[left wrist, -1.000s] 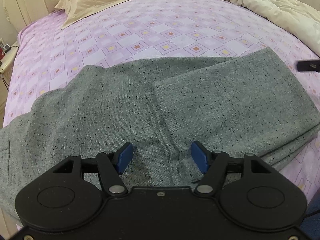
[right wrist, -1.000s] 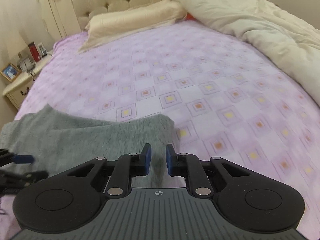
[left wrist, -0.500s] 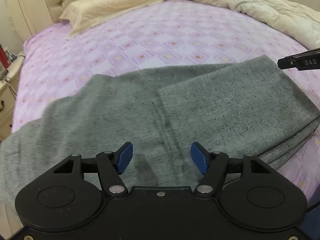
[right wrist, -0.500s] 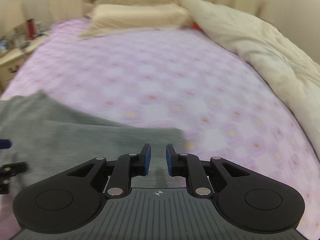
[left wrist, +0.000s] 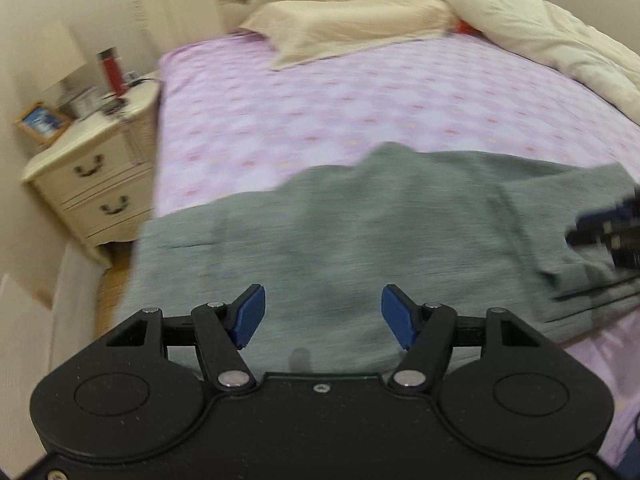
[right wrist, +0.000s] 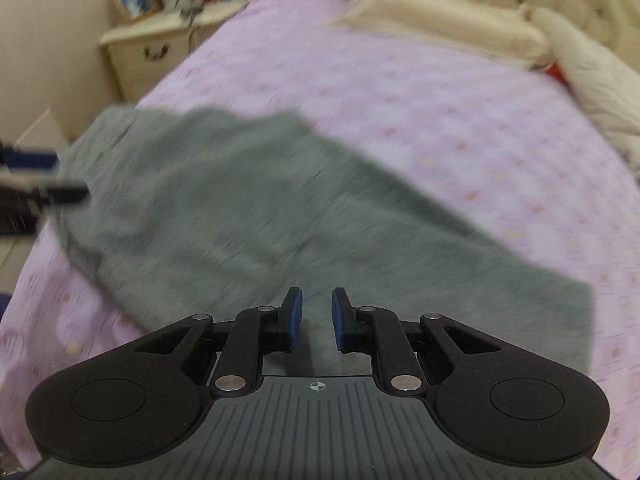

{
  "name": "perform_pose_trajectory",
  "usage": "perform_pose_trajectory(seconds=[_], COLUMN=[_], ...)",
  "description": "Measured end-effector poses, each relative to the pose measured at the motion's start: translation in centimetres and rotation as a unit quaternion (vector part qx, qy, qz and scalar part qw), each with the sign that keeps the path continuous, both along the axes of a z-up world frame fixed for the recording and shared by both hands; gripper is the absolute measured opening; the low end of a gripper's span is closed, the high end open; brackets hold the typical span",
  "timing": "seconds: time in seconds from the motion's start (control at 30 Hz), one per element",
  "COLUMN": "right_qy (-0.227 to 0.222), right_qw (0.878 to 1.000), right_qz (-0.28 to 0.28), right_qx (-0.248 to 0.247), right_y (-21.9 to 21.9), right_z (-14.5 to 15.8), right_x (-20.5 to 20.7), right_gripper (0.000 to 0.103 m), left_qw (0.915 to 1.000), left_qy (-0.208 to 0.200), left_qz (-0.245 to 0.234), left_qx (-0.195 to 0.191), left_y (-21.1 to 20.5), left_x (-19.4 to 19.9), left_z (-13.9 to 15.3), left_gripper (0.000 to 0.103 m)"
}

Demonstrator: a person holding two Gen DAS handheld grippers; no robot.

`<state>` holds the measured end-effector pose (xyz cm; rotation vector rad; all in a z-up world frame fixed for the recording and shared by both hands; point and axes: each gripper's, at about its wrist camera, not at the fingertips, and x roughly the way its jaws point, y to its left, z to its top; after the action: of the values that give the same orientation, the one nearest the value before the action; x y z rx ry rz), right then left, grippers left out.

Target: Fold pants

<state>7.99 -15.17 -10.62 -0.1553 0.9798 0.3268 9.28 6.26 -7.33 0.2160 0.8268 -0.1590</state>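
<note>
The grey pants (left wrist: 360,232) are lying spread across the near part of the purple bedsheet (left wrist: 360,100), running from the left edge of the bed toward the right; at their right end a layer is lying doubled over on top, with stacked edges showing along the near side; both views are blurring, so finer creases cannot be told.

The left gripper (left wrist: 322,316) is hovering above the middle of the pants with its blue pads (left wrist: 250,314) standing wide apart and nothing between them; whether the pads are touching the cloth cannot be told. The right gripper (right wrist: 316,318) is hanging over the right end of the pants (right wrist: 260,216); its pads (right wrist: 295,312) are sitting close together with a narrow gap showing between them, and no cloth is caught in that gap. From the left camera the right gripper (left wrist: 608,232) is showing as a dark blur at the right edge, over the doubled part.

A cream pillow (left wrist: 352,28) is lying at the head of the bed, and a cream blanket (left wrist: 540,36) is bunching along the far right side; a nightstand (left wrist: 88,172) is standing beside the bed on the left, carrying a picture frame (left wrist: 42,124) and a red bottle (left wrist: 112,68).
</note>
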Motion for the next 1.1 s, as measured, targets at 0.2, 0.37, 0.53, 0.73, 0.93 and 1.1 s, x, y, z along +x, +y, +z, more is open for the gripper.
perform_pose_trajectory(seconds=[0.2,0.37,0.53,0.73,0.93,1.1], right_qy=[0.029,0.043,0.041,0.038,0.039,0.038], right_qw=[0.999,0.997,0.997,0.998,0.998,0.998], right_qz=[-0.026,-0.056,-0.057,-0.053,-0.053,-0.054], right_qx=[-0.008,0.033,0.018,0.006,0.008,0.01], right_y=[0.6,-0.5,0.3,0.8,0.9,0.9], right_z=[-0.8,-1.0,-1.0,-1.1,-1.2,-1.2], right_x=[0.9,1.1,1.1,1.2,1.5,1.4], right_gripper=[0.017,0.017,0.017,0.017,0.017,0.017], left_qw=[0.9981,0.9856,0.9519,0.938,0.9227,0.9205], left_qy=[0.0,0.045,0.082,0.102,0.119,0.126], left_qz=[0.06,0.132,0.192,0.205,0.206,0.205], left_qx=[-0.012,-0.097,-0.225,-0.26,-0.303,-0.308], left_y=[6.2,12.2,17.3,18.9,19.2,18.7], left_x=[0.0,1.3,1.5,2.0,2.1,3.4], left_z=[0.1,-1.5,-3.2,-5.1,-6.5,-7.4], left_gripper=[0.069,0.07,0.071,0.072,0.072,0.073])
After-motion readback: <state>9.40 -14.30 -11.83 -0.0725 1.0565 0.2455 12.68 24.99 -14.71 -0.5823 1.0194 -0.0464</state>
